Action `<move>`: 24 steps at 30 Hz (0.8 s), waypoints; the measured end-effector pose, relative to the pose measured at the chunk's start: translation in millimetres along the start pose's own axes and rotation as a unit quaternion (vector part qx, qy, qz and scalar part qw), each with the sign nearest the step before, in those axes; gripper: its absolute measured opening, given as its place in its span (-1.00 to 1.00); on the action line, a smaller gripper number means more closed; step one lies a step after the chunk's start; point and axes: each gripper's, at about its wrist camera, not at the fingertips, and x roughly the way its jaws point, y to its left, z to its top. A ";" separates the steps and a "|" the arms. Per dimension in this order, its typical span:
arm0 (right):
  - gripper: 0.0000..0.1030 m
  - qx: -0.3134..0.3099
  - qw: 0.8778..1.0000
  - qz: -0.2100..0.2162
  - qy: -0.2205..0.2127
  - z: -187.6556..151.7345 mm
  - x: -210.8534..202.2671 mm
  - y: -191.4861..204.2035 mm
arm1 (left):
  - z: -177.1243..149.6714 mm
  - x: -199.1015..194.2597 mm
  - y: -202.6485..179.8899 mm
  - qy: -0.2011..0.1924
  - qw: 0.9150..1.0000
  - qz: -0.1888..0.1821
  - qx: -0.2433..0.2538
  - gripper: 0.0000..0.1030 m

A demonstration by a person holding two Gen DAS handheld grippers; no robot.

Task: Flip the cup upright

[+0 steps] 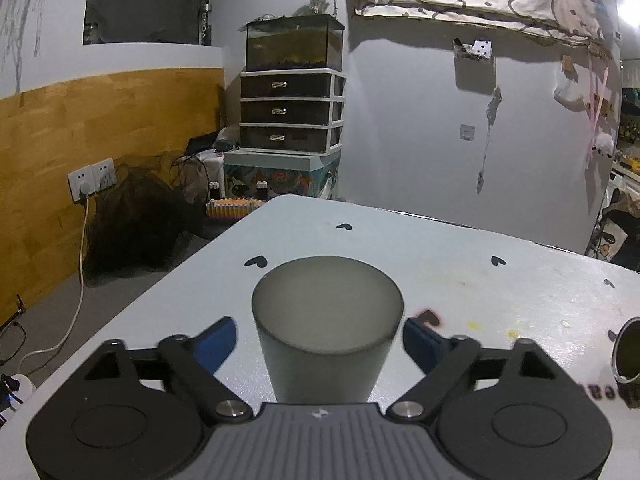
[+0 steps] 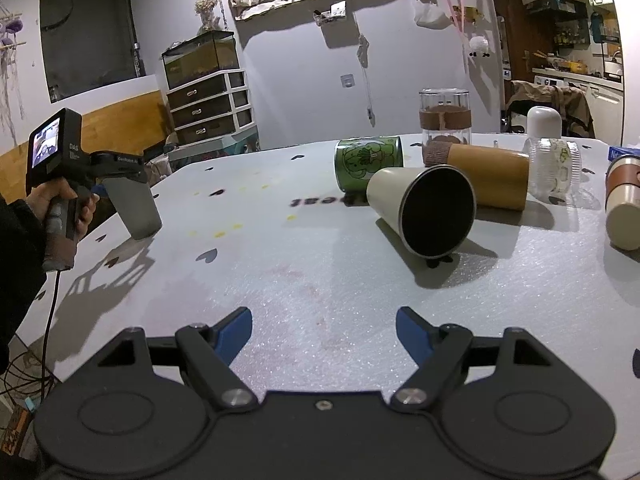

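A grey frosted cup [image 1: 326, 328] sits between the blue fingers of my left gripper [image 1: 320, 334], its flat closed base toward the camera. The fingers stand a little off its sides, so the jaws look open around it. In the right wrist view the same grey cup [image 2: 136, 208] is tilted, one end touching the white table [image 2: 280, 240] near the left edge, with the left gripper [image 2: 100, 192] behind it. My right gripper [image 2: 324, 336] is open and empty over the table's near side.
A cream steel tumbler [image 2: 420, 208] lies on its side, mouth toward me. Behind it lie a green can-shaped cup [image 2: 366, 162] and a bamboo flask [image 2: 484, 176]. A glass jar [image 2: 444, 114], a clear cup [image 2: 554, 168] and a brown-banded cup [image 2: 624, 208] are to the right.
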 end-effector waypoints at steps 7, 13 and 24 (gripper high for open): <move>0.55 0.002 1.000 0.017 -0.010 2.1 2.3 2.3 | -14.2 -30.3 10.7 -0.035 0.999 -0.003 0.009 0.97; 0.56 -0.029 0.998 0.037 -0.037 18.7 4.5 20.6 | -38.5 -85.3 22.1 -0.066 0.997 -0.021 0.020 1.00; 0.81 -0.082 0.991 0.057 -0.092 40.1 -0.6 48.5 | -98.7 -169.5 41.3 -0.087 0.995 -0.047 0.033 1.00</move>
